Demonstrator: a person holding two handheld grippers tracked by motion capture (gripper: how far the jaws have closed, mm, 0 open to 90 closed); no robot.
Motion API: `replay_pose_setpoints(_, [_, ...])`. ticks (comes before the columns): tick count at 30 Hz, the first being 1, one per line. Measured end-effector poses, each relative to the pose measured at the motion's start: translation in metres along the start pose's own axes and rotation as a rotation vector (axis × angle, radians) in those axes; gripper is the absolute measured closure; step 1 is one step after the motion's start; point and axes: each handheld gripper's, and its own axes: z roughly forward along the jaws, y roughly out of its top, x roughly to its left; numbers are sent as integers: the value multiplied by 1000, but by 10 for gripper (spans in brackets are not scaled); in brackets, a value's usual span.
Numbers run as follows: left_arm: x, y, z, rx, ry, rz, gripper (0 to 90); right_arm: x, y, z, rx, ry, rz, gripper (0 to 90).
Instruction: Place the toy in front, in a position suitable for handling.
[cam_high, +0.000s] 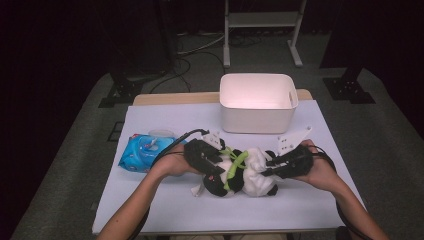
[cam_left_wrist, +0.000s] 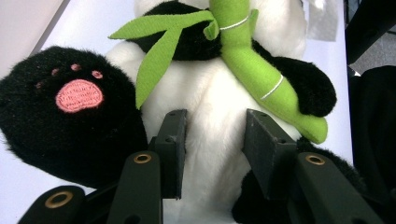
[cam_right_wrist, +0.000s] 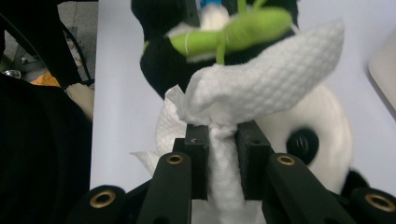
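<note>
Your left gripper (cam_left_wrist: 212, 140) is clamped on the white belly of the panda plush (cam_high: 235, 172), which lies on its back mid-table in front of the white bin (cam_high: 258, 102). Your right gripper (cam_right_wrist: 222, 140) pinches a bunched white wet wipe (cam_right_wrist: 266, 86) and holds it against the panda's head, though the exact contact spot looks hidden by the wipe. The blue wipe pack (cam_high: 142, 152) sits just beside your left hand (cam_high: 172, 162)

A lab: dark room, floor cables (cam_high: 200, 47), metal stand (cam_high: 262, 30), covered table (cam_high: 165, 200).
</note>
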Motion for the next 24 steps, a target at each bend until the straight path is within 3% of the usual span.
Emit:
replay_pose_setpoints(5, [1,0,0,0,-3,-3,593,-7,-23,-8,-1,-7,74,768])
replay_pose_setpoints(19, [1,-1,0,-7,-8,-3,592,-15,-46,-19,31,-63,139,766])
replay_pose_setpoints(24, [2,-2,0,-8,-16,-3,593,-18,-46,-22,16,-68,151,766])
